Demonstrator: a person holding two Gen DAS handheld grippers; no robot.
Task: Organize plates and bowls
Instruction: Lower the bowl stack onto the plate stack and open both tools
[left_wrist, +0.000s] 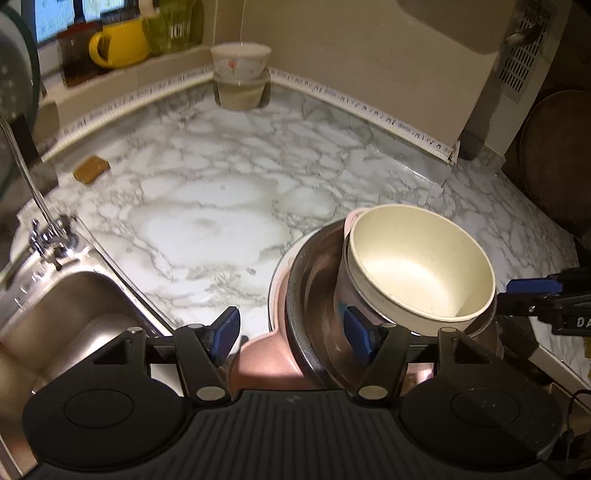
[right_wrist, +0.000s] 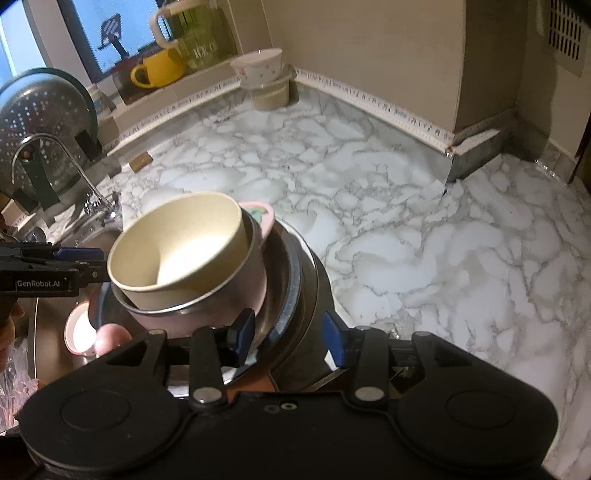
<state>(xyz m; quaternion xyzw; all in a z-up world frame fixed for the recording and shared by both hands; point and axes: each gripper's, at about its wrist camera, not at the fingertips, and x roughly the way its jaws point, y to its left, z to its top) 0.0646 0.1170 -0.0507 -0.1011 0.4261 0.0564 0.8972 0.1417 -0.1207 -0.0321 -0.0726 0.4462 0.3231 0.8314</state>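
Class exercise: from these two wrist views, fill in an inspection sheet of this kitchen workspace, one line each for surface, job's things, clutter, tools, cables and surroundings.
Surface: marble-pattern counter, mostly bare.
Job's things: cream bowl nested tilted in a steel bowl, over a pink dish, near the front edge.
Clutter: brown sponge by the back wall; floral bowl stacked on a lidded container in the corner.
Tools: left tool open, its fingers straddling the steel bowl's rim; right tool open, likewise astride the rim.
Cables: thin dark wire at the right edge.
Surroundings: sink and tap on the left, yellow mug on the window ledge, colander by the tap.
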